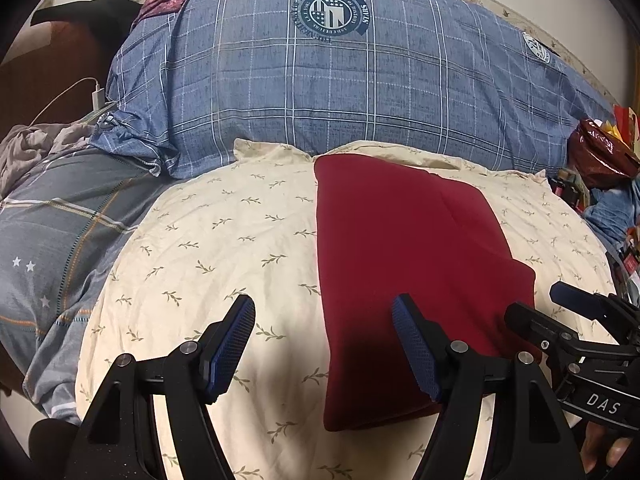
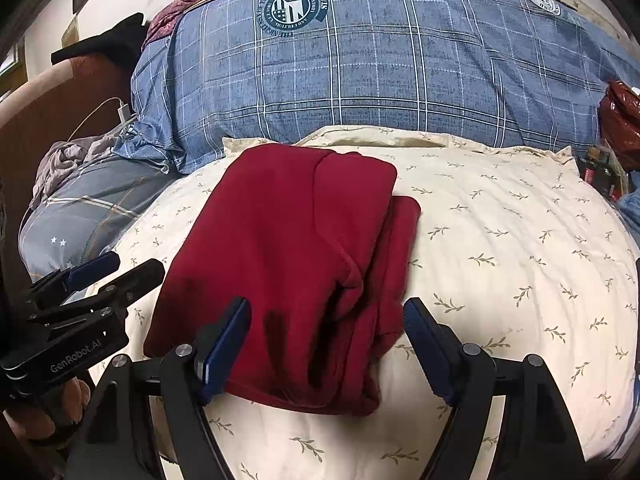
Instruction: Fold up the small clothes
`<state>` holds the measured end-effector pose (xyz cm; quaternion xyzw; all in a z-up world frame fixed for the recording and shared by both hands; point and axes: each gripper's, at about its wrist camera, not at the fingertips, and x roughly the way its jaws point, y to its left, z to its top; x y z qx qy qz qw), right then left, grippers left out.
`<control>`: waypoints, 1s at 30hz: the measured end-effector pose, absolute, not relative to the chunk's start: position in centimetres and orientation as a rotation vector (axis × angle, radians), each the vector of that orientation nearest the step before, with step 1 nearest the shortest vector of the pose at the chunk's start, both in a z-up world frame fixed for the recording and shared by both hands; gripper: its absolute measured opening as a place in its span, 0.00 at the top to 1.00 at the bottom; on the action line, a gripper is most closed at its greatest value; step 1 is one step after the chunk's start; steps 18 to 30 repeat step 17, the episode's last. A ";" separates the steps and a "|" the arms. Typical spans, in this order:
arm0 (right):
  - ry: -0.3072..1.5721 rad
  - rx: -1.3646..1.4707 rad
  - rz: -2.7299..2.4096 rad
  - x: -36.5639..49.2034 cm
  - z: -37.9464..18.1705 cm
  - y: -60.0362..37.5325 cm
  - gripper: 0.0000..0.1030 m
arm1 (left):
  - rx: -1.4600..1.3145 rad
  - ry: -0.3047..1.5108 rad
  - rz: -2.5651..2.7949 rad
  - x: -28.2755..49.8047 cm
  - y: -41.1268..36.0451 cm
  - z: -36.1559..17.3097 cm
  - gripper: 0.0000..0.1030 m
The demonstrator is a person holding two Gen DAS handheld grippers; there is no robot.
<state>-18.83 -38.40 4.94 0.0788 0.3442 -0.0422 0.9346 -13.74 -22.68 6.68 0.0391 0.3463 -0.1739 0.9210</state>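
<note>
- Red garment (image 2: 288, 264) laid folded on the cream pillow (image 2: 500, 240), kept flat.
- Left gripper (image 1: 324, 344) held wide, empty, above garment's near-left edge.
- Right gripper (image 2: 326, 344) wide, empty, over near edge; next fold probably intended.

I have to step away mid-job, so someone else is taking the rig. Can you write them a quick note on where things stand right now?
Left tongs: open, empty, over the near left edge of the red garment.
Right tongs: open, empty, over its near right edge.
The garment lies folded in a stack on the cream pillow, in front of the blue plaid pillow.
Done: it looks folded, though the right-hand layers sit uneven.
Left: tidy that edge, perhaps; no other small clothes clearly in sight.
</note>
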 end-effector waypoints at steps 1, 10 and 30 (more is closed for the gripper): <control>0.705 0.161 -0.086 -18.8 4.9 -38.4 0.22 | 0.081 0.712 -0.358 -13.7 -22.7 6.7 0.31; 0.717 0.155 -0.081 -18.3 4.9 -38.1 0.22 | 0.075 0.708 -0.369 -13.3 -22.9 6.5 0.31; 0.712 0.183 -0.073 -17.5 5.7 -39.7 0.22 | 0.011 0.750 -0.397 -11.1 -21.1 6.3 0.31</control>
